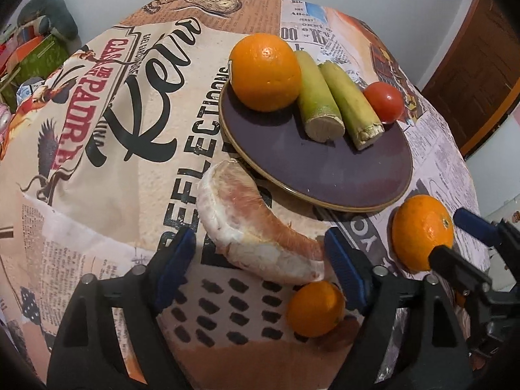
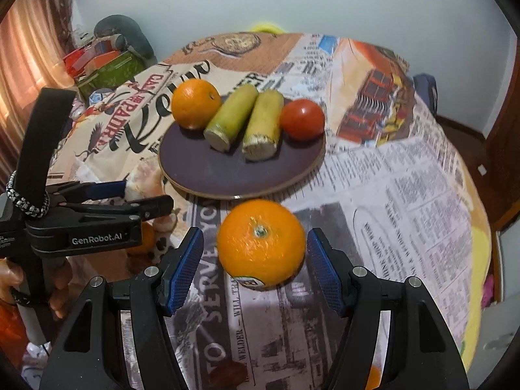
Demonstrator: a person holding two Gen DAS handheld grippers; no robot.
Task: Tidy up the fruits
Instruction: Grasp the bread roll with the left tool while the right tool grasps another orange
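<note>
A peeled pomelo wedge (image 1: 256,224) lies on the printed tablecloth between the pads of my left gripper (image 1: 260,260), which is open and clear of it. A small orange (image 1: 315,308) sits just below the wedge by the right pad. My right gripper (image 2: 255,269) is open around a large orange (image 2: 260,243) resting on the cloth, with a gap at the left pad. Behind both stands a dark purple plate (image 2: 227,175) holding an orange (image 2: 195,104), two sugarcane pieces (image 2: 247,123) and a tomato (image 2: 302,118). The left gripper (image 2: 146,196) shows at the left of the right wrist view.
The round table's edge (image 2: 477,260) curves down the right side, with floor beyond. Boxes and cushions (image 2: 107,61) pile up past the far left edge. A wooden door (image 1: 481,65) stands at the right. The two grippers sit close side by side in front of the plate.
</note>
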